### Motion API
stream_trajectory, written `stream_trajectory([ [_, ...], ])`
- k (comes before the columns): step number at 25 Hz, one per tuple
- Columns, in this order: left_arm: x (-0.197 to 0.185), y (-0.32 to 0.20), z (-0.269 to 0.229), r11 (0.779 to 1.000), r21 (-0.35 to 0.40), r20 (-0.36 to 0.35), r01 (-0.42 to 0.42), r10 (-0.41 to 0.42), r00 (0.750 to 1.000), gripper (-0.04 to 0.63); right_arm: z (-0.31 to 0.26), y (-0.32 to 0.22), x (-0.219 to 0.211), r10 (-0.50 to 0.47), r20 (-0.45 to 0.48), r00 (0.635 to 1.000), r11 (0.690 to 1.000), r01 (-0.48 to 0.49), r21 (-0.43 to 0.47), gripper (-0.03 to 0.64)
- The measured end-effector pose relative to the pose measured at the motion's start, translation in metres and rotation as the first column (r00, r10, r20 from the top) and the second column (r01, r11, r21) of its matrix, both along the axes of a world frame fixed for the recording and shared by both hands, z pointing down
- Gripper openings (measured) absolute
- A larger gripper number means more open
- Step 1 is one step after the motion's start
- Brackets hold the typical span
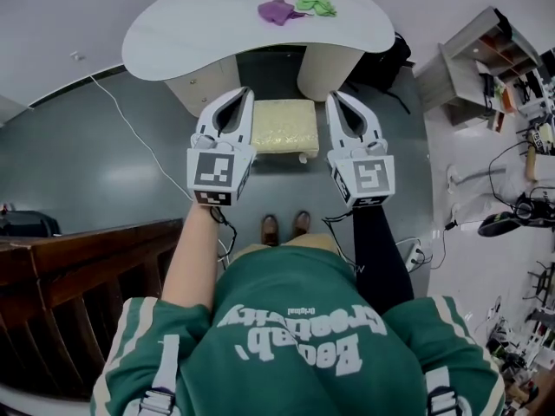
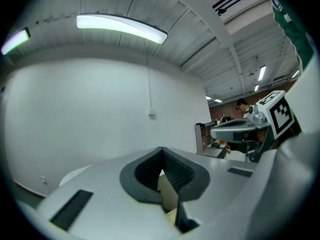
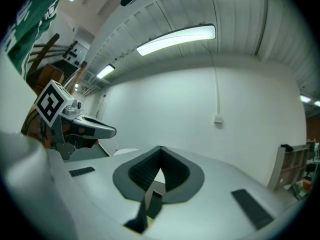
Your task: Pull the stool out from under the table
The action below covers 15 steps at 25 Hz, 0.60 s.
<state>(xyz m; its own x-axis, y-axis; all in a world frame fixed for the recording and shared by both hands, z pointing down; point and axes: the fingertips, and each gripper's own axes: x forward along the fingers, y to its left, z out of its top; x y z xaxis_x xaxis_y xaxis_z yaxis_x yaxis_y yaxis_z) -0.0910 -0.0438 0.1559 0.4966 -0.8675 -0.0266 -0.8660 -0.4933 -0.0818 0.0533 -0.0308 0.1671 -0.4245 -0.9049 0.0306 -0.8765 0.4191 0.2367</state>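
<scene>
The stool [image 1: 282, 126], a low one with a cream cushion, stands on the floor just in front of the table [image 1: 173, 42], in line with the gap between the table's two pedestals. Its far edge lies about level with the table top's near rim. We judge it mostly out, though we cannot tell whether its far legs have cleared the overhang. Nothing holds it. The left gripper [image 1: 241, 98] and the right gripper [image 1: 339, 102] hang on the near side of the table, one over each flank of the stool. Both point level at the table, jaws pressed together with nothing between them.

That is where we see trouble. If the stool needs another tug, closed jaws brought down on it would only butt the cushion and could shove it back towards the table, so they must part first. A grip on one flank alone could swing the stool and knock a leg against a pedestal [image 1: 325, 72]. Our shoes [image 1: 284, 225] stand near the stool on its side away from the table, so a long pull would run it into our feet. A jolt to the table might also shift the purple cloth [image 1: 277, 11] and green cloth [image 1: 315, 5] on its top.
</scene>
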Motion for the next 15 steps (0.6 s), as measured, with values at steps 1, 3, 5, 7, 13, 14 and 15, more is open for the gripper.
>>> stream_trajectory([
  [1,0.0006,0.0006,-0.0015,1.000,0.007,0.005,-0.002,0.002,1.000,0.014,-0.0005,0.0000,0.0005,0.003,0.000,1.000,1.000,-0.003,0.001,0.006],
  [3,0.0015,0.0022,-0.0037,1.000,0.016,0.004,-0.005,0.005,1.000,0.014,-0.0002,0.0021,-0.0003,0.002,-0.002,1.000,1.000,-0.002,0.001,0.006],
  [5,0.0022,0.0035,-0.0044,1.000,0.021,0.005,-0.006,0.006,1.000,0.014,0.0021,0.0044,-0.0022,-0.002,-0.012,1.000,1.000,0.002,-0.008,0.006],
  [7,0.0023,0.0047,-0.0045,1.000,0.022,0.012,-0.005,0.005,1.000,0.014,0.0038,0.0048,-0.0032,0.000,-0.027,1.000,1.000,-0.001,-0.015,0.005],
  [13,-0.0018,0.0044,-0.0070,1.000,0.029,0.004,0.010,-0.010,1.000,0.014,-0.0014,0.0034,0.0001,0.013,-0.034,0.999,1.000,-0.013,-0.004,0.006],
  [14,-0.0021,0.0041,-0.0070,0.999,0.030,0.000,0.013,-0.013,1.000,0.014,-0.0012,0.0034,0.0011,0.015,-0.033,0.999,1.000,-0.015,-0.004,0.006],
  [15,-0.0020,0.0039,-0.0072,0.999,0.033,0.000,0.015,-0.015,1.000,0.014,-0.0009,0.0032,0.0022,0.016,-0.033,0.999,1.000,-0.016,-0.004,0.006],
])
